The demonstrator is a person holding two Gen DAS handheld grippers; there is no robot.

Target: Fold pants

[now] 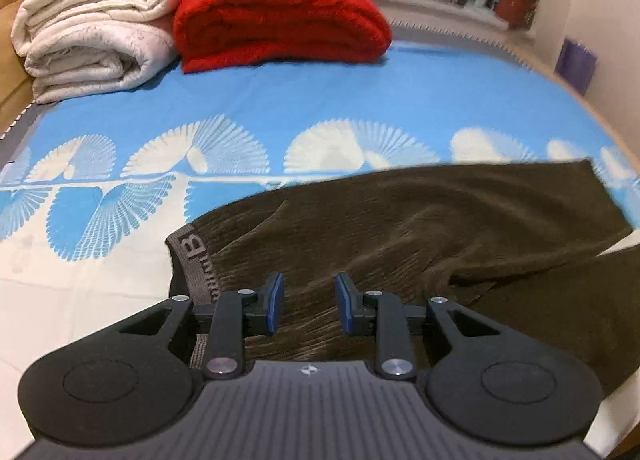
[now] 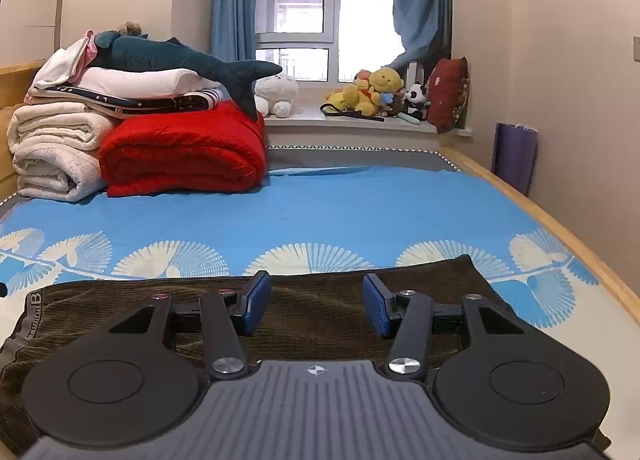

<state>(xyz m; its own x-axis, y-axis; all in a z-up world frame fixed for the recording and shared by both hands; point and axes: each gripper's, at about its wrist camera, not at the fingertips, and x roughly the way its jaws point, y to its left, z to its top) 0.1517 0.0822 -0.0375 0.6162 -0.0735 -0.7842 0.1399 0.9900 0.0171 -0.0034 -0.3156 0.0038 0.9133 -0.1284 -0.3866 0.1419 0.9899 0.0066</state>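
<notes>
The middle of the blue bedsheet [image 2: 360, 200] lay bare beyond the brown pants [image 2: 320, 312], giving open room to pass; the far left corner was blocked by a red blanket [image 2: 184, 148] and a stack of white blankets [image 2: 56, 152]. A wooden bed rail [image 2: 560, 228] bounded the right side; plush toys [image 2: 372, 96] crowded the windowsill [image 2: 360, 124].

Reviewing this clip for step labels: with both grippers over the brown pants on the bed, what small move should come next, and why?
Probably lower the left gripper onto the waistband and pinch it. Both grippers look open with nothing between the fingers; the right gripper hovers nearer the leg hems. The pants lie rumpled on the bed sheet, so a fold needs a hold first.
</notes>
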